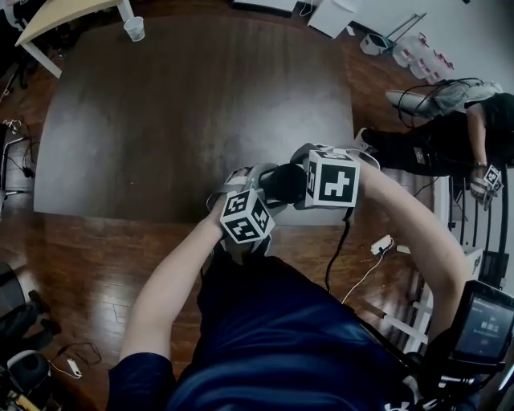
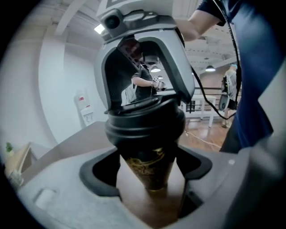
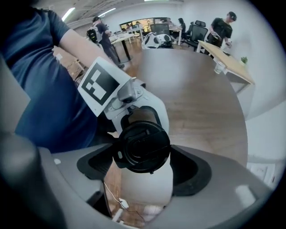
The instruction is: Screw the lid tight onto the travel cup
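Observation:
The travel cup [image 1: 279, 183] is black, with a gold pattern on its dark body [image 2: 149, 165] and a black lid [image 2: 145, 123] on top. It is over the near edge of the dark table [image 1: 185, 104]. My left gripper [image 1: 259, 193] comes in from the side, and its pads [image 2: 117, 172] press on the cup's body. My right gripper [image 1: 299, 181] points steeply down over the top. In the right gripper view the round lid [image 3: 143, 145] fills the gap between the right gripper's [image 3: 142, 159] pads. Whether the cup's base rests on the table is hidden.
A clear plastic cup [image 1: 135, 29] stands at the table's far edge, next to a light wooden desk [image 1: 56, 20]. A person [image 1: 450, 128] sits on the floor at the right. A white cable [image 1: 377, 245] trails over the wooden floor by my right arm.

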